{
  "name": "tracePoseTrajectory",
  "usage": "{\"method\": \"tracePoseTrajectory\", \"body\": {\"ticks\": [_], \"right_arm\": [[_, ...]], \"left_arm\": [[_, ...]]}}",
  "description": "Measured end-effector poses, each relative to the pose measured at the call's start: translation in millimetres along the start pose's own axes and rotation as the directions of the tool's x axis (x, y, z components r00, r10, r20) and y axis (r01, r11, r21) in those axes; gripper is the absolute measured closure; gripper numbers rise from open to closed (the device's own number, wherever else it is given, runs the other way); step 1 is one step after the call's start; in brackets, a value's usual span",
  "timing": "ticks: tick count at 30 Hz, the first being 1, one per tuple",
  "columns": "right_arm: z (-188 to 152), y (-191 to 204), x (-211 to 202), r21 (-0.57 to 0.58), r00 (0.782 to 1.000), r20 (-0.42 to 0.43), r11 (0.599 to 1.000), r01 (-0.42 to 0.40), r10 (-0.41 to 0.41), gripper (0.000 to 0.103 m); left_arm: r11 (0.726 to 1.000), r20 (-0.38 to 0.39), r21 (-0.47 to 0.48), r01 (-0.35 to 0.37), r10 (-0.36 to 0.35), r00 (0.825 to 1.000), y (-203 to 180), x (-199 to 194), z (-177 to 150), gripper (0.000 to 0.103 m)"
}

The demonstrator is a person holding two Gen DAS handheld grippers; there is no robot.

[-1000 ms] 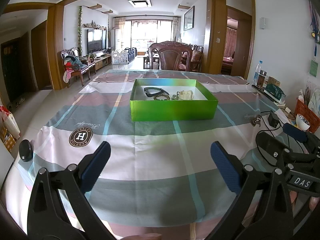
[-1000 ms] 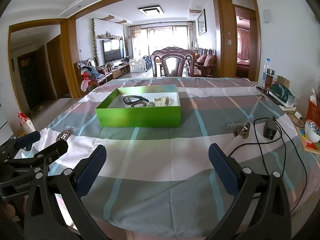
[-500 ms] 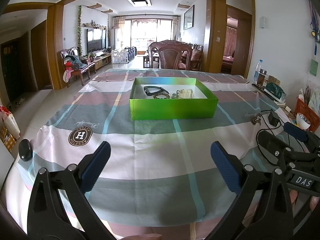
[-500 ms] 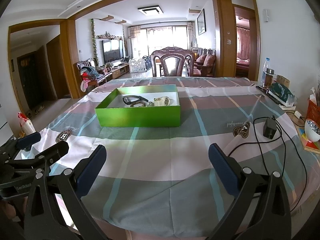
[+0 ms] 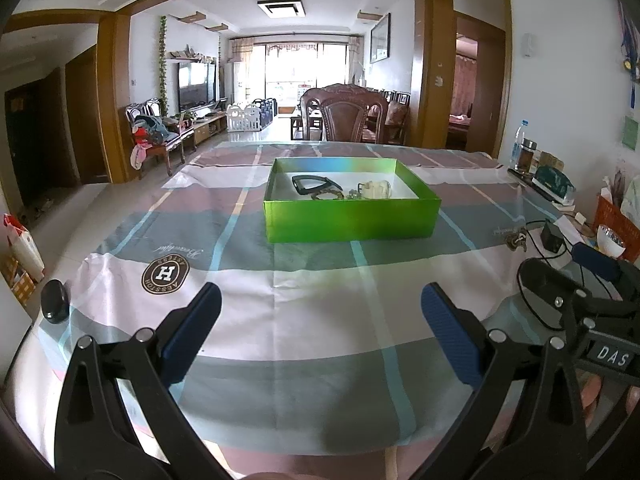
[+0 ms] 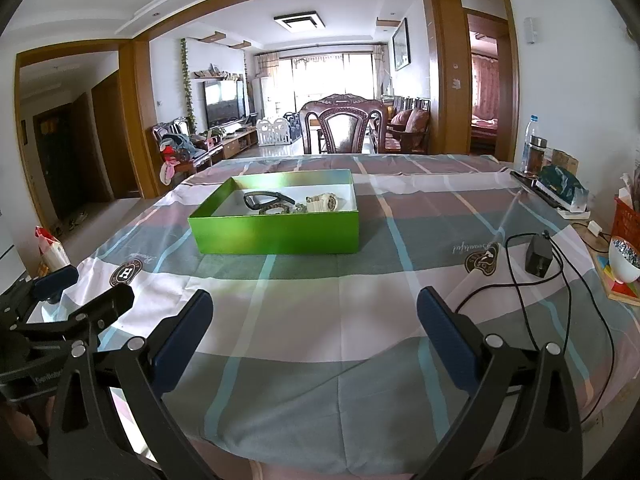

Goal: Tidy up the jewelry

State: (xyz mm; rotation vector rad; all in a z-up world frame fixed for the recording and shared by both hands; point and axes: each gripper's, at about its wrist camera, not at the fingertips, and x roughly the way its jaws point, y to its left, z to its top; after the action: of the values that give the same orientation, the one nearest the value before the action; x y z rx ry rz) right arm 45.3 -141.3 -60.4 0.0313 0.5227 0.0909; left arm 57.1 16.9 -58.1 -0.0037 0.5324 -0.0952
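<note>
A green open box (image 5: 352, 219) (image 6: 276, 229) stands on the plaid tablecloth, far ahead of both grippers. Inside lie a black band (image 5: 310, 184) (image 6: 262, 199), a beaded bracelet (image 5: 326, 196) (image 6: 276, 210) and a cream watch (image 5: 374, 189) (image 6: 326, 201). My left gripper (image 5: 320, 322) is open and empty, low over the table's near edge. My right gripper (image 6: 314, 320) is open and empty, beside it on the right. Each gripper shows at the side of the other's view.
A black charger with cable (image 6: 538, 258) lies on the cloth at the right. A white bowl (image 6: 624, 260), a red basket (image 6: 626, 220) and bottles (image 6: 534, 152) line the right edge. A black round object (image 5: 56, 302) sits near the left corner. A wooden chair (image 6: 344, 124) stands beyond the table.
Both views have shifted slightly: the box sits a little further left in each frame. The jaws stay open and nothing was picked up.
</note>
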Motion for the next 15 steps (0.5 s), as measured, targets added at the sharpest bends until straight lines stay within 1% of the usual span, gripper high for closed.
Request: {"method": "tracePoseTrajectory", "body": {"ticks": [8,10,11,15], "right_arm": [[-5.0,1.9,1.5,-0.004,1.0,-0.005,1.0,0.001,-0.001,0.003],[-5.0,1.9,1.6,-0.003,1.0,-0.005,1.0,0.001,-0.001,0.003],[-5.7,2.5,1.6,-0.003,1.0,-0.004,1.0,0.002,-0.002,0.003],[-5.4,2.1,2.5,-0.002,1.0,-0.005,1.0,0.002,-0.002,0.003]], "left_arm": [[1.0,0.004,-0.002,0.007,-0.007,1.0,-1.4,-1.2,0.1,0.004],[0.999,0.021,-0.019,-0.027,0.028,0.999,0.2,-3.2,-2.0,0.004],[0.999,0.025,-0.024,-0.033,0.034,0.999,1.0,-3.4,-1.5,0.004],[0.999,0.025,-0.033,-0.032,0.033,0.999,3.7,-3.1,-0.4,0.004]]}}
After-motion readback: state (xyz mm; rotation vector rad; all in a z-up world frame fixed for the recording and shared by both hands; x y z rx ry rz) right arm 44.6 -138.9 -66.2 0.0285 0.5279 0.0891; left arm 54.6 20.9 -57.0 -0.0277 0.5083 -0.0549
